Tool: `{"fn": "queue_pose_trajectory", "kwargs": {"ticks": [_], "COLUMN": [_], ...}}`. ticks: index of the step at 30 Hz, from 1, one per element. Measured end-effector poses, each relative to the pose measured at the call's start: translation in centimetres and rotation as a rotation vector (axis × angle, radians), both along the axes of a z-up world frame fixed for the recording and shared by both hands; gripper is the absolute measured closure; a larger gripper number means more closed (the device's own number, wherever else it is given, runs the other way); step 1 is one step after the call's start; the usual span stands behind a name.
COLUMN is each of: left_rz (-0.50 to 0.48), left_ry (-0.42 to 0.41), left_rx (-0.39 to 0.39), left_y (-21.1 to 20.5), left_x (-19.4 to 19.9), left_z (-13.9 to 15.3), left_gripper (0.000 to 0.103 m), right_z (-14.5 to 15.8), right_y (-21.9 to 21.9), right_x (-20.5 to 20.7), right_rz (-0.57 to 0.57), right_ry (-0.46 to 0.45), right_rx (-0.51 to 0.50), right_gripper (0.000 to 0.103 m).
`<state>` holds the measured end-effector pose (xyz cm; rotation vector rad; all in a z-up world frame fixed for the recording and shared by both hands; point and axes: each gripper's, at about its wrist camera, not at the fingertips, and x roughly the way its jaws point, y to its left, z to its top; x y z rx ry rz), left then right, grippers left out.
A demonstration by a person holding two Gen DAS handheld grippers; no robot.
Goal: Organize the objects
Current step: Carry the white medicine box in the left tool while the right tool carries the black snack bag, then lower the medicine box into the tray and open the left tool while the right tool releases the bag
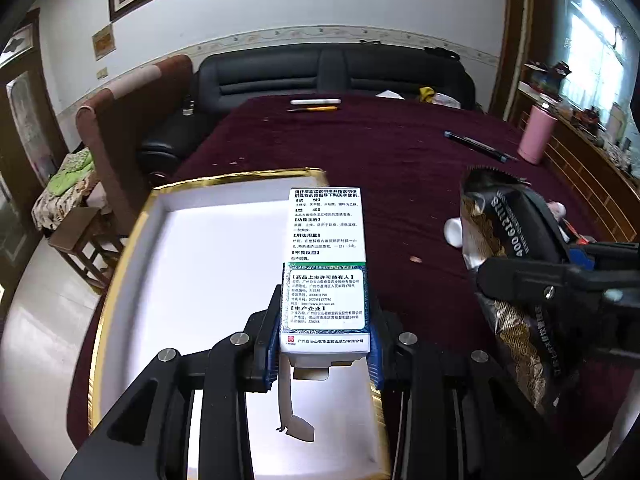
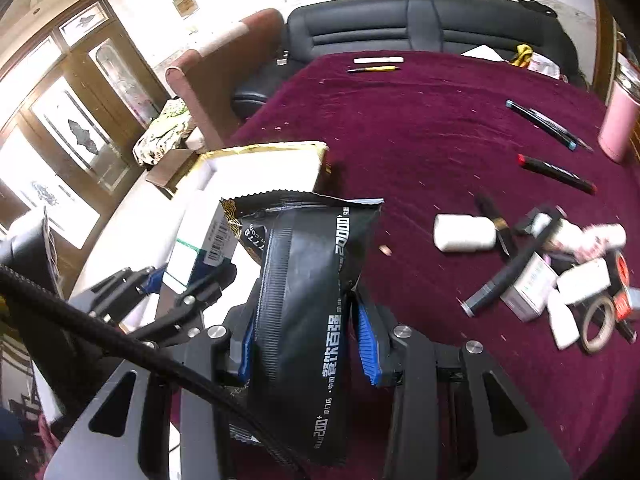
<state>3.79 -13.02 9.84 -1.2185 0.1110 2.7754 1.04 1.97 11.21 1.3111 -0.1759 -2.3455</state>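
Observation:
My left gripper (image 1: 325,350) is shut on a white and green medicine carton (image 1: 325,264), which it holds above a white box with a gold rim (image 1: 160,204) on the maroon table. The carton's bottom flap hangs open. My right gripper (image 2: 306,340) is shut on a black foil snack packet (image 2: 300,280), raised just right of the box (image 2: 264,168). In the left wrist view the same packet (image 1: 500,224) and the right gripper show at the right. The left gripper and the carton (image 2: 188,256) sit at the left of the right wrist view.
Loose items lie at the right: a white bottle (image 2: 466,233), a red marker (image 2: 556,174), a tape roll (image 2: 598,324), small cartons. A pink tumbler (image 1: 536,140) stands by the right edge. Pens (image 1: 476,146) and a white stick (image 1: 316,101) lie farther back. A black sofa (image 1: 332,76) is behind.

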Motion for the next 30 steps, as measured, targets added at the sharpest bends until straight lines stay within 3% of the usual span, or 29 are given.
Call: {"fn": "queue_pose_trajectory", "kwargs": {"ticks": [6, 14, 20, 25, 30], "left_rz": [0.045, 0.088, 0.095, 0.079, 0.072], "left_ry": [-0.014, -0.06, -0.151, -0.212, -0.238], "left_rx": [-0.029, -0.069, -0.03, 0.007, 0.036], "left_y": [-2.7, -5.3, -6.0, -6.1, -6.2], "left_x": [-3.1, -7.3, -10.5, -11.9, -12.7], "left_z": [-0.5, -2.0, -4.3, -6.2, -6.7], "left_gripper": [0.073, 0.073, 0.073, 0.073, 0.073], "right_z": [-0.4, -3.1, -5.8, -5.8, -5.8], "right_y": [-3.9, -7.4, -8.1, -8.6, -8.8], "right_x": [-4.0, -9.6, -12.2, -13.0, -13.6], "right_rz": [0.027, -0.003, -0.033, -0.049, -0.062], "right_ry": [-0.04, -0.116, -0.165, -0.125, -0.108], "right_rx": [-0.008, 0.02, 0.065, 0.11, 0.095], "right_gripper": [0.064, 0.064, 0.064, 0.064, 0.061]}}
